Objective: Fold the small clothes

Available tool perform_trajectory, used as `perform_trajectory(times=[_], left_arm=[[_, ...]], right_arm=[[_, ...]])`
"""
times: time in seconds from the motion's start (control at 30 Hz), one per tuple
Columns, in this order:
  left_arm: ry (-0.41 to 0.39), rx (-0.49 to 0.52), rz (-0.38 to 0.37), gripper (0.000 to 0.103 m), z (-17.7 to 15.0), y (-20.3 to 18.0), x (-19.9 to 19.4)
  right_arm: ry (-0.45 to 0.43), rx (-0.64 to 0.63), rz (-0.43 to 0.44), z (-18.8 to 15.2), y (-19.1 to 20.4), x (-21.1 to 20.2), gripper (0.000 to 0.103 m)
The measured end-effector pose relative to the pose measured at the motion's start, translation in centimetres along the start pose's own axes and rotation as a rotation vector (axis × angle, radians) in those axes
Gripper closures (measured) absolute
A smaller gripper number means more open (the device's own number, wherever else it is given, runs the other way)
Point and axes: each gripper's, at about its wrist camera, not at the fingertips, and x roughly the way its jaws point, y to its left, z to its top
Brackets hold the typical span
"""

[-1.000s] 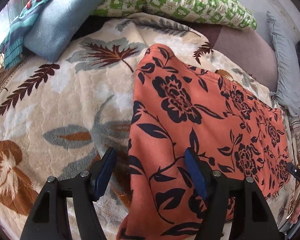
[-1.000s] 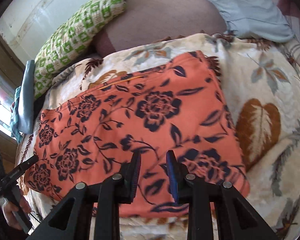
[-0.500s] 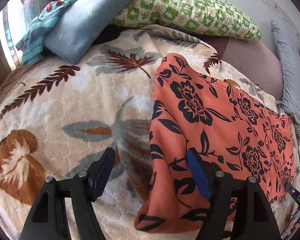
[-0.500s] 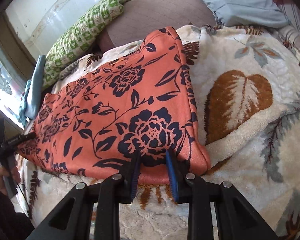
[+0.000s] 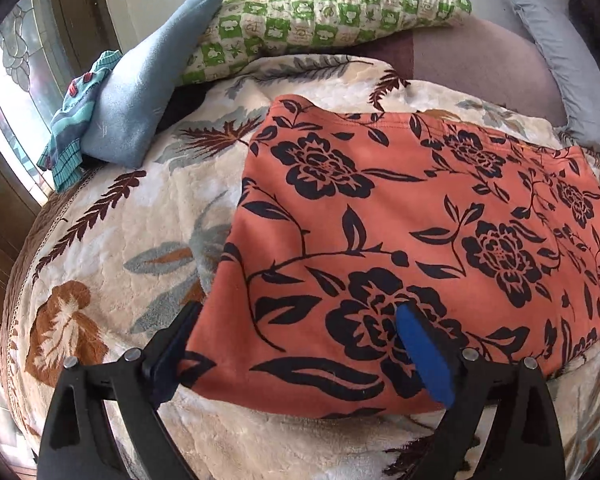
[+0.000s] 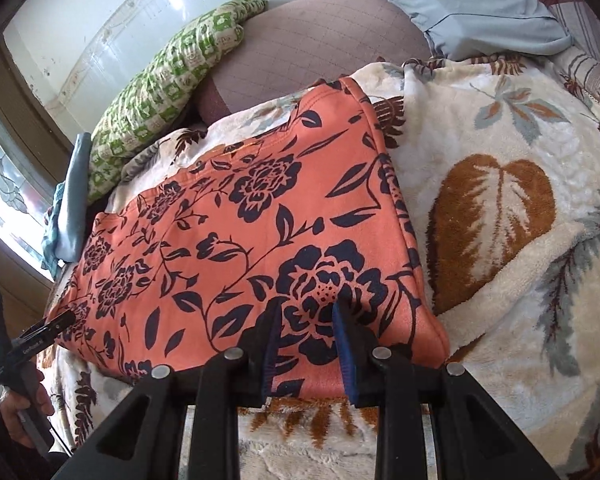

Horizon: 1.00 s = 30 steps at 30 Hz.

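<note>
Our left claw [image 5: 300,352] stands wide open, straddling the near corner of the orange floral garment [image 5: 400,240], which a second ago hung lifted between its fingers. Our right claw [image 6: 306,340] stays narrowly parted over the other near edge, seemingly not pinching. Ahead of both, the garment now lies flat on the leaf-patterned blanket [image 5: 120,240], so this fold seems laid and released.

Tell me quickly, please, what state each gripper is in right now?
Left gripper: open wide, straddling the near edge of the orange floral cloth, gripping nothing.
Right gripper: partly open over the cloth's near edge, gripping nothing.
</note>
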Motion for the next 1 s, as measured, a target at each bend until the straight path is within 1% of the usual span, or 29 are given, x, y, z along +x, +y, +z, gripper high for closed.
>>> perform_trajectory(times=[0.07,0.13,0.2,0.27,0.33,0.47,0.53,0.6,0.67,0.73,0.8,0.9,1.0], left_arm=[[0.008,-0.015,-0.014,0.007,-0.2,0.2,0.8],[0.003,-0.047,-0.040,0.003,-0.4,0.8,1.1],[0.015,-0.096,-0.071,0.000,-0.7,1.7,1.8],[0.019,-0.144,-0.097,0.000,-0.8,2.2,2.2],[0.012,-0.128,-0.075,0.000,-0.7,1.8,1.7],[-0.040,-0.045,0.015,0.000,-0.5,0.7,-0.2],[-0.065,-0.049,0.010,0.000,-0.6,0.8,-1.5],[-0.085,-0.073,-0.003,0.000,-0.7,1.3,-2.8],[-0.114,-0.083,0.007,0.000,-1.1,1.5,-4.1],[-0.141,-0.086,0.017,0.000,-1.2,1.7,-5.2],[-0.168,-0.085,0.016,0.000,-1.2,1.6,-6.3],[-0.193,-0.079,0.008,0.000,-1.4,1.5,-7.7],[-0.219,-0.074,0.012,0.000,-1.4,1.3,-8.5]], right_arm=[[0.010,-0.005,-0.009,-0.2,0.0,0.4,0.073],[0.010,-0.005,-0.008,-0.2,0.0,0.3,0.073],[0.014,-0.004,-0.006,-0.3,-0.2,0.3,0.073],[0.017,-0.001,-0.005,-0.2,-0.2,0.3,0.073],[0.021,-0.004,-0.004,-0.2,-0.1,0.1,0.073],[0.002,0.026,0.034,0.1,-0.3,-0.8,0.073],[-0.017,0.051,0.079,0.2,-0.6,-1.6,0.073],[-0.046,0.079,0.121,0.2,-0.9,-2.7,0.067],[-0.086,0.112,0.127,0.0,-1.3,-3.9,0.036],[-0.130,0.133,0.154,-0.1,-1.8,-5.1,0.035],[-0.164,0.142,0.153,-0.1,-2.2,-6.1,0.035],[-0.175,0.166,0.162,-0.2,-2.6,-6.9,0.035],[-0.205,0.145,0.147,-0.3,-2.3,-7.4,0.035]])
